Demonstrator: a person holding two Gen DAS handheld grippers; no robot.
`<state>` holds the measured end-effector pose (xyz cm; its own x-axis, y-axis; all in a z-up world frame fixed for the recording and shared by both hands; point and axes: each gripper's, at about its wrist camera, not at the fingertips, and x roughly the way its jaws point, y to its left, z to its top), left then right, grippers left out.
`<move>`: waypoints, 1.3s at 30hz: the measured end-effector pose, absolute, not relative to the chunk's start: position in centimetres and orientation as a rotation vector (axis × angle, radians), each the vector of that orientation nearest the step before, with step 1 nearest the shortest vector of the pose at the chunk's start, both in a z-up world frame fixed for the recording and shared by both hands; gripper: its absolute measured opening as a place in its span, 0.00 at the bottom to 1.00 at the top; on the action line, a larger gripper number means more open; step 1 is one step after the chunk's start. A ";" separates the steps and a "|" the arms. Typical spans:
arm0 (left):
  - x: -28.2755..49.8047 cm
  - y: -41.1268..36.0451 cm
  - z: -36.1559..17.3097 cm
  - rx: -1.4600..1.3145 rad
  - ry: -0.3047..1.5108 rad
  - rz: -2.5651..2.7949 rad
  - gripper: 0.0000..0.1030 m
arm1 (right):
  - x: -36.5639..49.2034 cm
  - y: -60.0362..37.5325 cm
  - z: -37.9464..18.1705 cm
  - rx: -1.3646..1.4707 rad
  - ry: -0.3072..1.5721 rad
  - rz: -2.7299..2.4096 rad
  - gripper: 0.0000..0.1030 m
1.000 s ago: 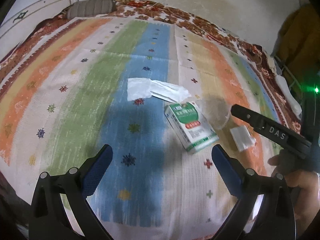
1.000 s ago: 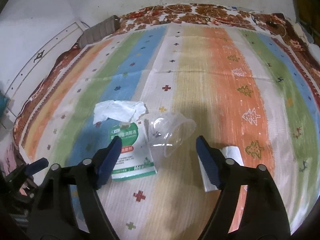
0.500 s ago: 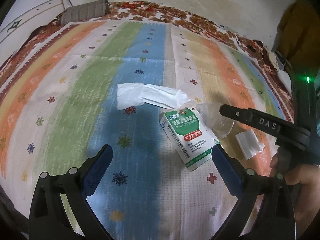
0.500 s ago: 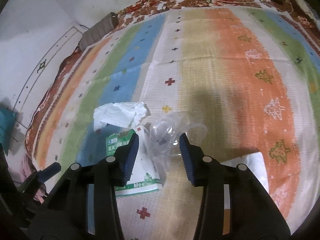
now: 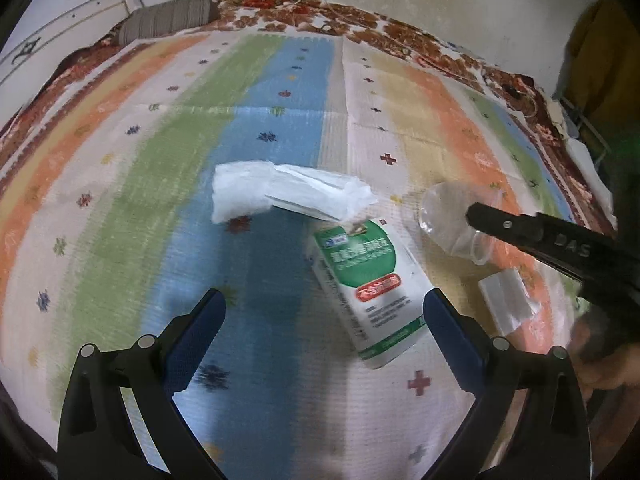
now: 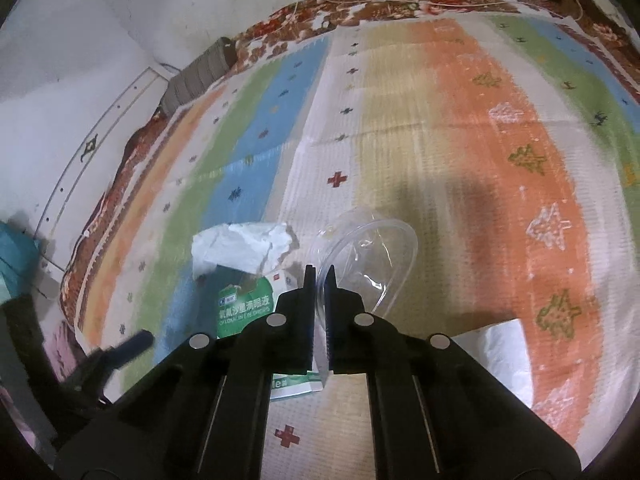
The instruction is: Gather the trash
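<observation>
A clear plastic cup [image 6: 372, 256] lies on its side on the striped bedspread. My right gripper [image 6: 319, 276] is shut on its rim, the jaws closing down until only the thin wall is pinched between the pads. The left wrist view shows that gripper [image 5: 476, 214] reaching over the cup [image 5: 448, 216] from the right. A green and white carton [image 5: 368, 280] lies flat beside the cup, with a crumpled white tissue [image 5: 280, 196] just beyond it. My left gripper [image 5: 324, 304] hovers open above the carton's near end, touching nothing.
A small folded white piece [image 5: 506, 300] lies to the right of the carton, near the hand holding the right gripper. A grey striped bolster [image 5: 168, 20] sits at the bed's far left by the wall. The bedspread [image 6: 460, 140] stretches bare beyond the cup.
My right gripper went from wide open to shut on the cup's rim and rolled a little. Both grippers moved forward and lower toward the trash, so the carton and tissue look larger.
</observation>
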<state>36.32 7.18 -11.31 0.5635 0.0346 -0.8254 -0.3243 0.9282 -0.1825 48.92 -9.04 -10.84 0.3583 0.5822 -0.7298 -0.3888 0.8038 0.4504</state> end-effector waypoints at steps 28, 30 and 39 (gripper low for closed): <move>42.1 1.9 -15.6 -0.238 1.155 0.384 0.76 | 49.7 -16.3 -11.1 0.080 0.971 0.412 0.03; 41.7 2.7 -15.2 -0.266 1.157 0.364 0.75 | 49.4 -15.8 -11.0 0.061 0.968 0.420 0.03; 39.1 6.2 -13.4 -0.318 1.124 0.311 0.72 | 47.9 -12.9 -10.5 -0.027 0.980 0.474 0.03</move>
